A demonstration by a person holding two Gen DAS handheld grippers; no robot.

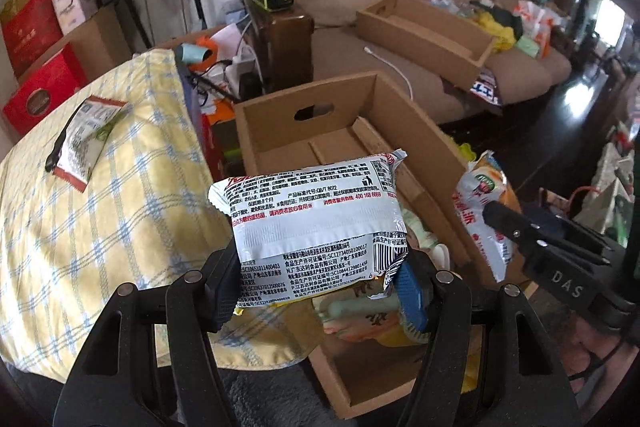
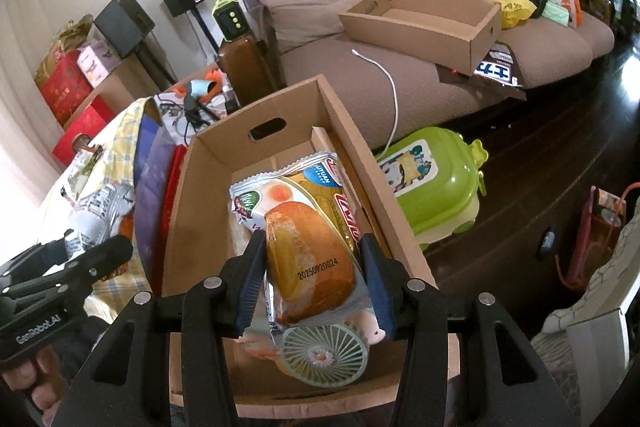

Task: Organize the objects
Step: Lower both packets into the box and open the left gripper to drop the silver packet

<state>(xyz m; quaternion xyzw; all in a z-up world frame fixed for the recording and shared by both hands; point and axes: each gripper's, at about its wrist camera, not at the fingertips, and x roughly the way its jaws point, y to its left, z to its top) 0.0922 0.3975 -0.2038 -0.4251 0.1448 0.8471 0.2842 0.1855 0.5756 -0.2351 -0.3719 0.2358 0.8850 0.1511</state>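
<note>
Clamped in the left tool (image 1: 320, 279), a white snack packet (image 1: 316, 211) hangs over the cardboard box (image 1: 400, 115) – poised for dropping in. Right tool (image 2: 312, 283) grips a cake packet (image 2: 304, 239) above the box's near end, beside a small fan (image 2: 324, 355).

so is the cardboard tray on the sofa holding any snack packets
No: in the right wrist view the cardboard tray on the sofa shows only its bare brown floor inside, with no packets in it.
</note>
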